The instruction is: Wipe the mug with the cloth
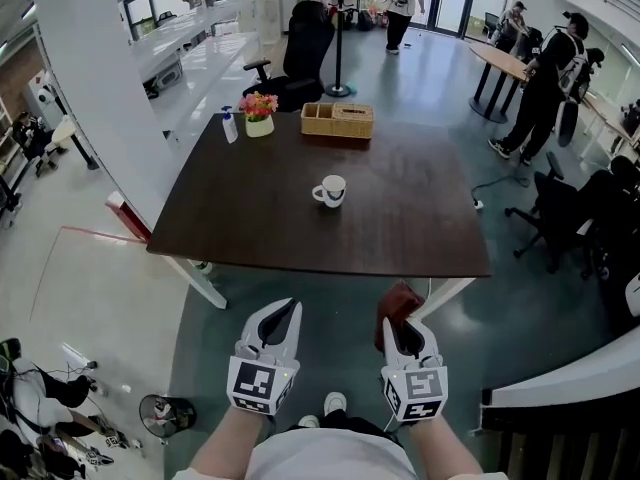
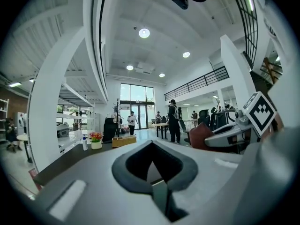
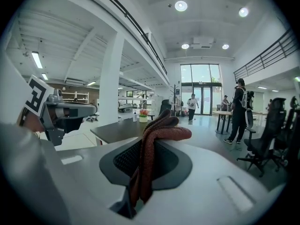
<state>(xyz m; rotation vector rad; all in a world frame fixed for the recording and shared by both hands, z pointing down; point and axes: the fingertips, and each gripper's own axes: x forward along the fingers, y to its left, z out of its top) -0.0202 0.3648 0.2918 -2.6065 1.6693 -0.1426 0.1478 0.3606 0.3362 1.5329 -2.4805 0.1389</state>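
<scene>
A white mug (image 1: 331, 190) with a dark mark stands upright near the middle of the dark brown table (image 1: 250, 218). My right gripper (image 1: 402, 324) is held in front of the table's near edge, shut on a reddish-brown cloth (image 1: 398, 306), which sticks out folded between the jaws (image 3: 157, 139). My left gripper (image 1: 284, 315) hovers beside it at the same height, shut with nothing in it (image 2: 152, 165). Both are well short of the mug.
At the table's far edge stand a wicker basket (image 1: 338, 120), a pot of flowers (image 1: 259, 111) and a small bottle (image 1: 230, 126). A black office chair (image 1: 300, 56) is behind the table. People stand at the right (image 1: 545, 83) and far back (image 1: 402, 4).
</scene>
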